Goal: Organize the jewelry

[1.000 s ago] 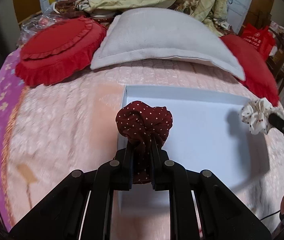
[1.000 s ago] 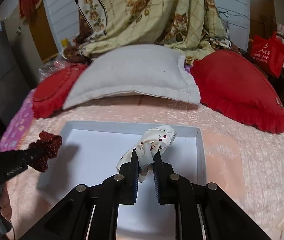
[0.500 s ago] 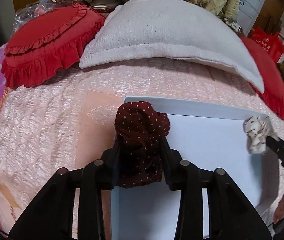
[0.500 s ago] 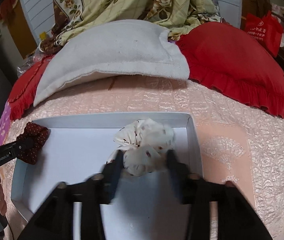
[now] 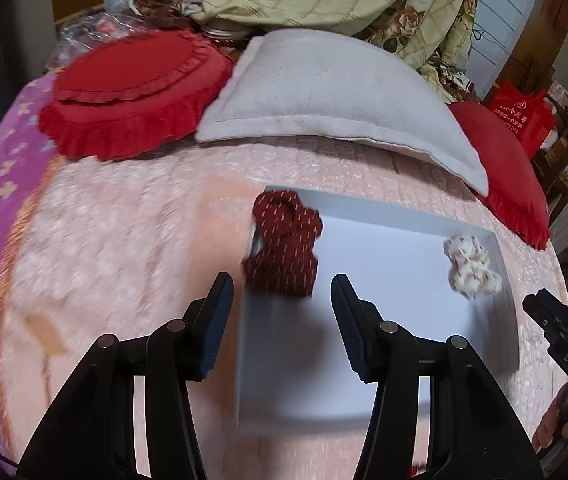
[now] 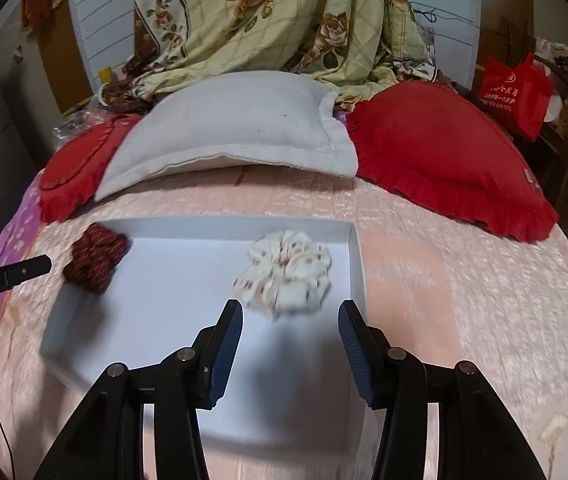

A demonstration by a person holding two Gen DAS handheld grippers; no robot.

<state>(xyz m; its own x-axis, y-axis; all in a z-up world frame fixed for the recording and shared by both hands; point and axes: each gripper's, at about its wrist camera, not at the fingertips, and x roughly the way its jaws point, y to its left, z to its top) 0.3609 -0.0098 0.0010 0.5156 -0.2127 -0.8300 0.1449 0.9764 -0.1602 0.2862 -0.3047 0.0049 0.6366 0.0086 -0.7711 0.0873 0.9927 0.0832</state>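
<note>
A dark red dotted scrunchie (image 5: 284, 246) lies over the far left corner of the shallow white box (image 5: 384, 320), partly on its rim; it also shows in the right wrist view (image 6: 96, 258). A cream patterned scrunchie (image 6: 286, 274) lies inside the box (image 6: 172, 300) near its right wall, also seen in the left wrist view (image 5: 470, 266). My left gripper (image 5: 282, 312) is open and empty, just short of the red scrunchie. My right gripper (image 6: 290, 336) is open and empty, just short of the cream scrunchie.
The box lies on a pink quilted bedspread (image 6: 464, 280). Behind it are a grey-white pillow (image 6: 236, 132), two red frilled cushions (image 6: 444, 156) (image 5: 132, 88) and a floral blanket (image 6: 276, 20). A red bag (image 6: 512, 88) hangs at the right.
Both grippers opened and let go of their scrunchies, which now lie at the box. Both grippers pulled back and up from them.
</note>
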